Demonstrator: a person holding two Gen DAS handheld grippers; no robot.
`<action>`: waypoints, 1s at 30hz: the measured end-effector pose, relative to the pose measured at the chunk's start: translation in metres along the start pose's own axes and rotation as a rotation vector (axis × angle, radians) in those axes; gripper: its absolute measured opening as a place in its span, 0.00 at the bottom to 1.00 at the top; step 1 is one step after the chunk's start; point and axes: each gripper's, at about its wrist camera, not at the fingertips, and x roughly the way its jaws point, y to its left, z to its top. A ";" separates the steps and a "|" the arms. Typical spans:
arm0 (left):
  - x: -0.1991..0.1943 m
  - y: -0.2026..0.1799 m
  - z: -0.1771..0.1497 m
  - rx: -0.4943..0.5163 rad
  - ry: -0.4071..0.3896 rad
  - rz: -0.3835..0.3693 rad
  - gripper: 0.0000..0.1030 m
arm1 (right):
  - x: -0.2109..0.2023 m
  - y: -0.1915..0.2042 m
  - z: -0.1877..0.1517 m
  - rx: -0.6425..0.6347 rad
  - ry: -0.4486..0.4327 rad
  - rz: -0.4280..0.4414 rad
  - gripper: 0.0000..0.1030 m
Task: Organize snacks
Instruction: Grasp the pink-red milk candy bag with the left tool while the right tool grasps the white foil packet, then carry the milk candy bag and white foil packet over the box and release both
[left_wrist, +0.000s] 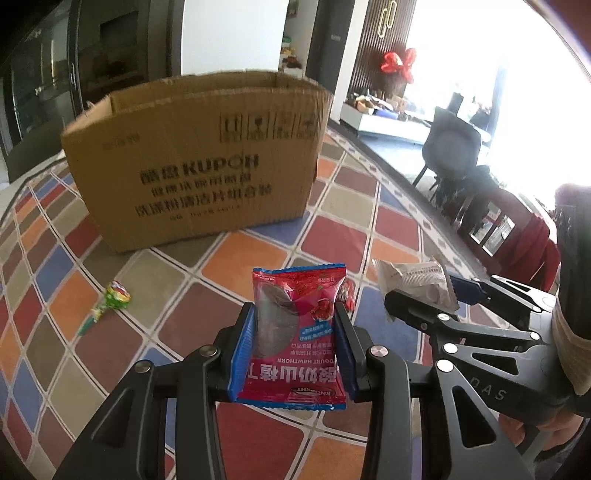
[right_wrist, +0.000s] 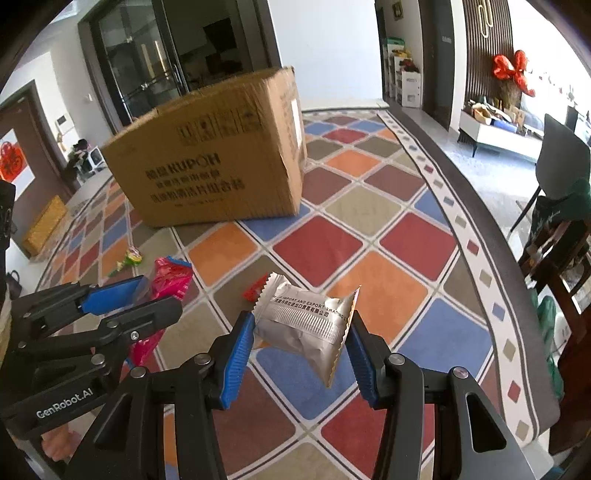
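My left gripper (left_wrist: 294, 314) is shut on a red yogurt hawthorn snack packet (left_wrist: 297, 332) and holds it above the table, in front of the open cardboard box (left_wrist: 199, 166). My right gripper (right_wrist: 302, 325) is shut on a silver snack packet (right_wrist: 306, 328), also above the table. In the left wrist view the right gripper (left_wrist: 436, 295) sits to the right with the silver packet (left_wrist: 413, 280). In the right wrist view the left gripper (right_wrist: 140, 295) sits at the left with the red packet (right_wrist: 166, 284). A green candy (left_wrist: 112, 299) lies on the table left of the box front; it also shows in the right wrist view (right_wrist: 129, 258).
The table is covered with a checked cloth of coloured squares (right_wrist: 388, 258). A small red piece (right_wrist: 255, 290) lies on it behind the silver packet. The table's curved edge (right_wrist: 509, 266) runs along the right, with chairs (right_wrist: 561, 206) beyond it.
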 end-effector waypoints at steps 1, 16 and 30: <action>-0.004 0.001 0.002 0.000 -0.014 0.004 0.39 | -0.002 0.001 0.001 -0.002 -0.005 0.003 0.49; -0.048 0.028 0.048 -0.026 -0.174 0.067 0.39 | -0.027 0.025 0.049 -0.052 -0.140 0.050 0.49; -0.079 0.055 0.099 -0.002 -0.282 0.143 0.39 | -0.039 0.053 0.117 -0.123 -0.254 0.089 0.49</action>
